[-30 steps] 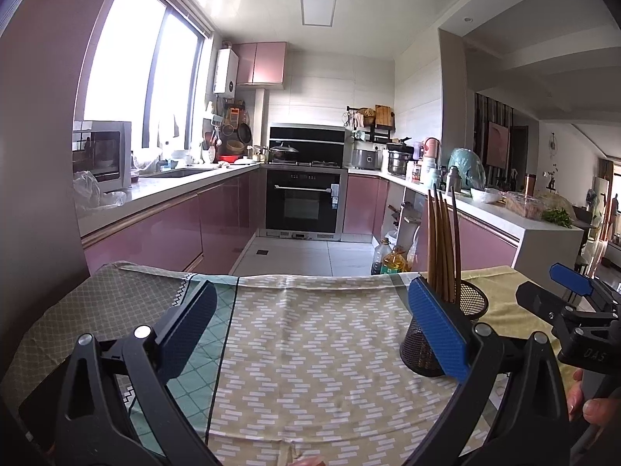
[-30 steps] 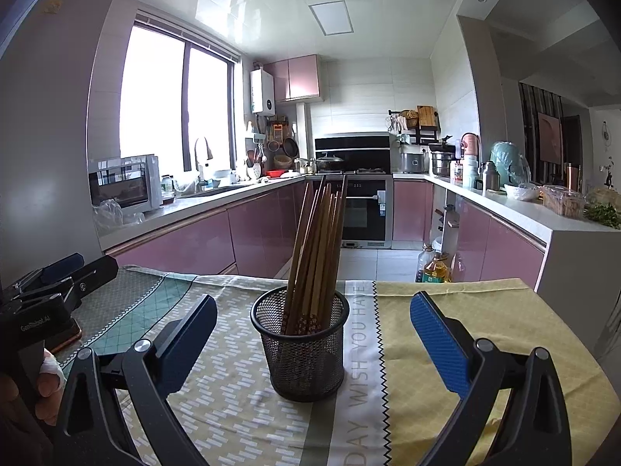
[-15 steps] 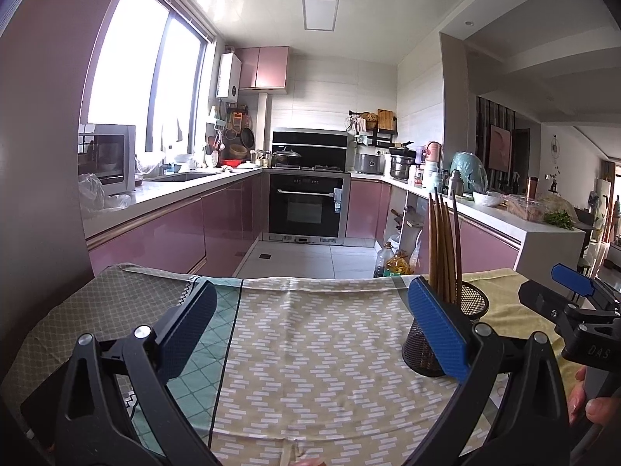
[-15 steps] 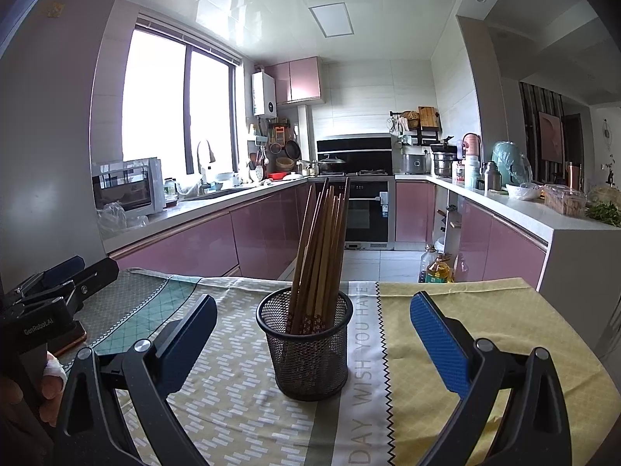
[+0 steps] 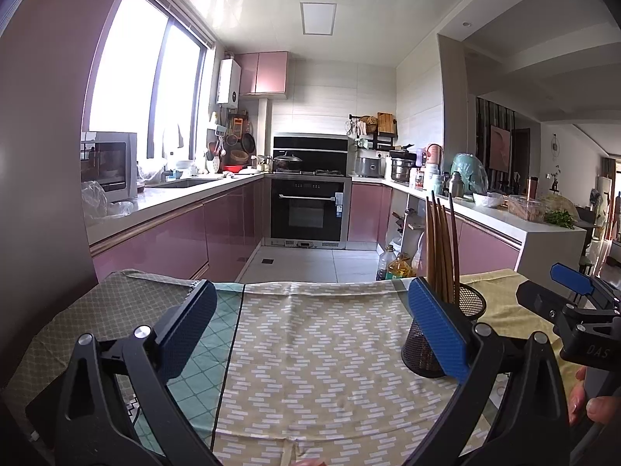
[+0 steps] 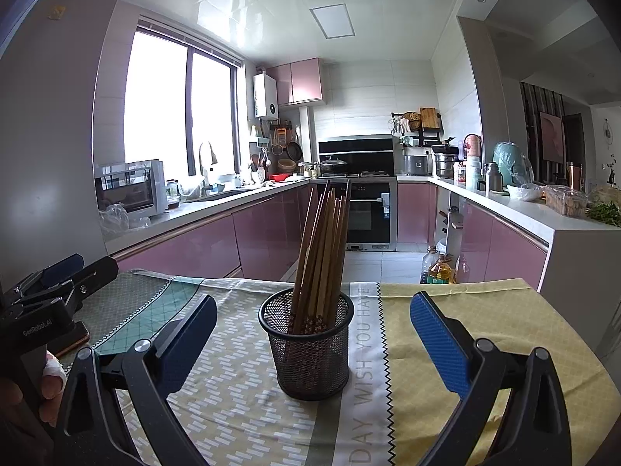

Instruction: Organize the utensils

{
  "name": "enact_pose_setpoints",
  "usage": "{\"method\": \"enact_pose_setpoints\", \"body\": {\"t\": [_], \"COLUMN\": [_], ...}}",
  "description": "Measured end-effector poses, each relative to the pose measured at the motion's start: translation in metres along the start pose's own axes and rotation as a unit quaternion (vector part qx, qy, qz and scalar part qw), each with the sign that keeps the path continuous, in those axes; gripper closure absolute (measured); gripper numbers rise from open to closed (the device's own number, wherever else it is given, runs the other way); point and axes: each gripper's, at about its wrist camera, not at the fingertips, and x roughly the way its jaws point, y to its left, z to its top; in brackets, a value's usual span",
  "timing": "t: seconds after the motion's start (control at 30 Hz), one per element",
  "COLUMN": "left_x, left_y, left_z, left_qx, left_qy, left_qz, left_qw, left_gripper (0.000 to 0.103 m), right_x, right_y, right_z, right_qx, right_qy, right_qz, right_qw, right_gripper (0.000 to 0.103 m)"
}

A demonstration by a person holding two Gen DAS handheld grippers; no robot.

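Note:
A black mesh holder (image 6: 306, 343) stands upright on the patterned tablecloth (image 6: 240, 396), with several brown wooden chopsticks (image 6: 324, 248) leaning in it. My right gripper (image 6: 313, 334) is open, and the holder sits just ahead, between its blue pads. In the left wrist view the same holder (image 5: 471, 306) with its chopsticks (image 5: 440, 248) shows partly behind the right pad. My left gripper (image 5: 308, 328) is open over bare cloth with nothing between its fingers. Each gripper appears at the edge of the other's view, held by a hand.
The table's far edge (image 5: 318, 283) drops to the kitchen floor. Pink cabinets line the left wall, and a white counter (image 6: 543, 217) runs along the right. Oil bottles (image 6: 438, 268) stand on the floor past the table. A dark flat object (image 6: 73, 339) lies at the left.
Both views have shifted slightly; the holder sits a touch lower and nearer in the right wrist view. Both grippers stay open and empty.

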Motion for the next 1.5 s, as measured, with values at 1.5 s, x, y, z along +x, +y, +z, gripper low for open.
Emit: {"method": "enact_pose_setpoints", "body": {"t": [1.5], "left_x": [-0.0006], "left_y": [0.0032], "left_z": [-0.0017], "left_qx": [0.004], "left_qy": [0.002], "left_qz": [-0.002], "left_qw": [1.0000], "left_gripper": [0.006], "right_x": [-0.0017], "right_y": [-0.0028], "right_z": [-0.0026], "right_qx": [-0.002], "right_qy": [-0.001], "right_qz": [-0.001], "right_qw": [1.000], "right_gripper": [0.006]}}
